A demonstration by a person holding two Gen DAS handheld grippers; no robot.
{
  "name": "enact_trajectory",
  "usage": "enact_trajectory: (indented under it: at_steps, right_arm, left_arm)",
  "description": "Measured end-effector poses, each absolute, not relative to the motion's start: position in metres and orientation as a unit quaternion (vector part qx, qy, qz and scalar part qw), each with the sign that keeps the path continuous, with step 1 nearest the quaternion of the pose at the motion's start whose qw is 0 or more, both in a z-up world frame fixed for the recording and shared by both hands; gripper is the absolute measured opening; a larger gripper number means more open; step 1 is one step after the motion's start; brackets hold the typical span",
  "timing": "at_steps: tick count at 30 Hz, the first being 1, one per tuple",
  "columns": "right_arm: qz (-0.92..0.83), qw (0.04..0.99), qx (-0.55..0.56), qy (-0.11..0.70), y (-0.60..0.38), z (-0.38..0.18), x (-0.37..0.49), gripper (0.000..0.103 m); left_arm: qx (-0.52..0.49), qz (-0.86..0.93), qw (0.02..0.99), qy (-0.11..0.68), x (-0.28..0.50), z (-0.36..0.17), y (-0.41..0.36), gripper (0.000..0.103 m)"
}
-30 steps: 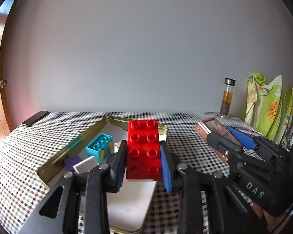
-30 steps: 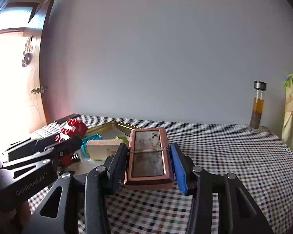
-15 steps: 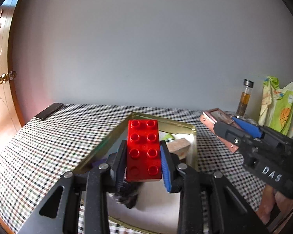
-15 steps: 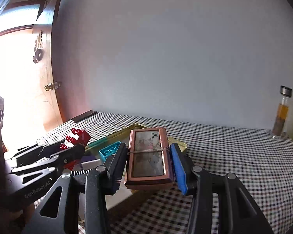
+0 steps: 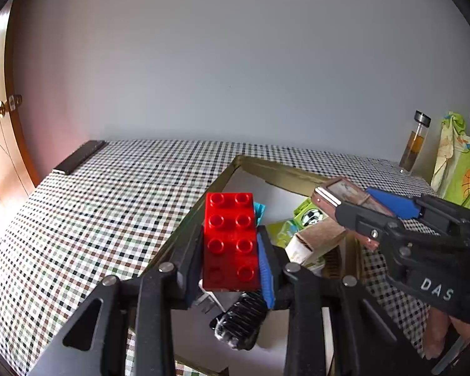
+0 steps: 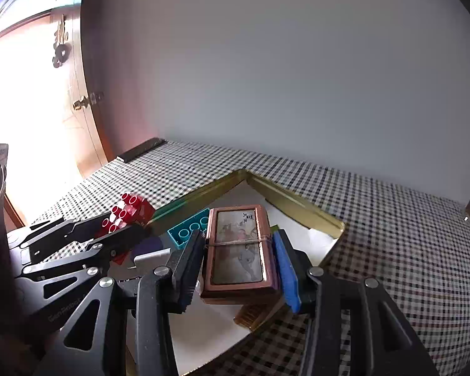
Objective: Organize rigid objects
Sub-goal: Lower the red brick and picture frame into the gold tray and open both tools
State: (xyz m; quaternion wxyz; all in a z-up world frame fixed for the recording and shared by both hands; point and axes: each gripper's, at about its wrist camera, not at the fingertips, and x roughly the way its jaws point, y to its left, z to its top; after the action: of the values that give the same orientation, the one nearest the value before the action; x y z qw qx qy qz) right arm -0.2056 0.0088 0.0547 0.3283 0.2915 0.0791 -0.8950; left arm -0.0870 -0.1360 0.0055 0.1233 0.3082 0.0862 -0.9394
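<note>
My left gripper (image 5: 230, 250) is shut on a red studded brick (image 5: 230, 238) and holds it above the left rim of a gold-rimmed tray (image 5: 275, 172) with a white floor. My right gripper (image 6: 236, 250) is shut on a copper-framed flat box (image 6: 238, 249) tied with an elastic band, held above the same tray (image 6: 294, 203). In the tray lie a teal brick (image 6: 189, 230), a green box (image 5: 307, 216), a tan carton (image 5: 316, 241), a black ribbed piece (image 5: 239, 319) and a white piece (image 6: 152, 257). The right gripper also shows in the left wrist view (image 5: 347, 206).
The checked tablecloth (image 5: 109, 206) covers the table. A dark flat bar (image 5: 78, 156) lies at the far left corner. A glass bottle (image 5: 415, 141) and a colourful bag (image 5: 454, 163) stand at the far right. A wooden door (image 6: 81, 94) is on the left.
Both grippers have swung left and tilted down over the tray, each still holding its object. The tray has shifted rightward in both views.
</note>
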Motion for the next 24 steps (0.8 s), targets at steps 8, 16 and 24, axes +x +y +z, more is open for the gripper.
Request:
enact_trajectory:
  at_steps: [8,16,24]
  right_arm:
    - [-0.889,0.322,0.308,0.105,-0.007,0.042,-0.214,0.048]
    - [-0.881,0.331,0.32,0.105,-0.008,0.035,-0.216,0.056]
    - [-0.887,0.33,0.309,0.089,0.005,0.042,-0.209,0.062]
  left_arm:
    - [0.339,-0.929,0.109,0.1,-0.101,-0.008,-0.142,0.031]
    - [0.34,-0.929,0.113,0.088,-0.101,-0.011,-0.136,0.052]
    - [0.331,-0.932,0.124,0.081,-0.09,-0.006,-0.135,0.076]
